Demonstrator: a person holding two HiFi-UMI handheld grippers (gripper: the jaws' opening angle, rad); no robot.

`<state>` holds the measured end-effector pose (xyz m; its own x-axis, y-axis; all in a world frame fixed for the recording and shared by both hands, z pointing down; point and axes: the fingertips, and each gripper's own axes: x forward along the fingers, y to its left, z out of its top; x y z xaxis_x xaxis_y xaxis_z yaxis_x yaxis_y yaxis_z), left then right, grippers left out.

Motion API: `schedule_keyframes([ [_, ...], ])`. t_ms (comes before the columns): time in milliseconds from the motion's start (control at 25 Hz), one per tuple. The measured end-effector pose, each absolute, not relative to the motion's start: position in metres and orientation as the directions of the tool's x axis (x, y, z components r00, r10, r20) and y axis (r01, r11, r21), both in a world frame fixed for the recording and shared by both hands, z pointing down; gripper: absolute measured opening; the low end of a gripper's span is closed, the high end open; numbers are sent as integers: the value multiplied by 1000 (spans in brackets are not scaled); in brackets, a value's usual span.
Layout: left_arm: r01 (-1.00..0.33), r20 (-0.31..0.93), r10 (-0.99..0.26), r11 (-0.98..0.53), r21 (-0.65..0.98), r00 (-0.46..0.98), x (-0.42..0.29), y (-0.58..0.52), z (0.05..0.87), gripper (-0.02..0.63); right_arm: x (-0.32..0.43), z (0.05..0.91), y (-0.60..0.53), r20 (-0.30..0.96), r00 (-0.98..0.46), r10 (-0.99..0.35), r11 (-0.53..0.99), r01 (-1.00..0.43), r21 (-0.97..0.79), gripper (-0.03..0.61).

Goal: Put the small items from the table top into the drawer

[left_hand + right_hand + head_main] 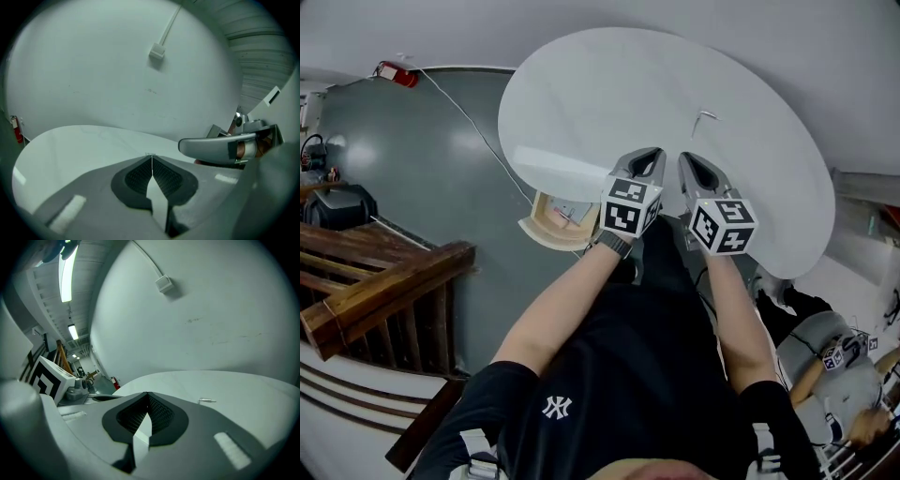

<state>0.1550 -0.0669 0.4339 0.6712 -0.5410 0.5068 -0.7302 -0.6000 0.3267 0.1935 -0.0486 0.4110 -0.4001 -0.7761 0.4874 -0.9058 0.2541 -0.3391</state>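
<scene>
A round white table [609,103] fills the middle of the head view. One small thin metal item [705,116] lies on it toward the right, also seen as a sliver [206,401] in the right gripper view. An open light-wood drawer [551,217] sticks out below the table's near left edge, with something small inside. My left gripper [653,153] and right gripper [686,158] hover side by side over the near edge, both shut with nothing between the pads. The left gripper view shows its jaws [151,158] meeting; the right gripper view shows the same [148,394].
A wooden railing [380,286] runs along the lower left and a red fire extinguisher [397,73] lies at the far left on the grey floor. Another person [839,370] crouches at the lower right. A white cable box [157,50] hangs on the wall beyond the table.
</scene>
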Motion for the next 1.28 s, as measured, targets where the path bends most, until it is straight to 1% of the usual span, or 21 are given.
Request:
schedule_keyframes([
  [240,-717,556,-492,-623,313,670,201,-95,467,22,239,432,-69,519,-368,-771,197,-914,-355,25],
  [480,-711,607,-440,-624,323,662,237,-118,498,30,271,454,-91,556,-357,-751,183,-921,-344,25],
  [880,-730,687,-391,-613,302,612,267,-143,549,63,302,485,-106,568,-381,-729,166,-904,-393,25],
  [1280,-763,749,-372,-590,264,548,284,-170,581,68,329,504,-126,571,-398,-718,148,-889,-434,25],
])
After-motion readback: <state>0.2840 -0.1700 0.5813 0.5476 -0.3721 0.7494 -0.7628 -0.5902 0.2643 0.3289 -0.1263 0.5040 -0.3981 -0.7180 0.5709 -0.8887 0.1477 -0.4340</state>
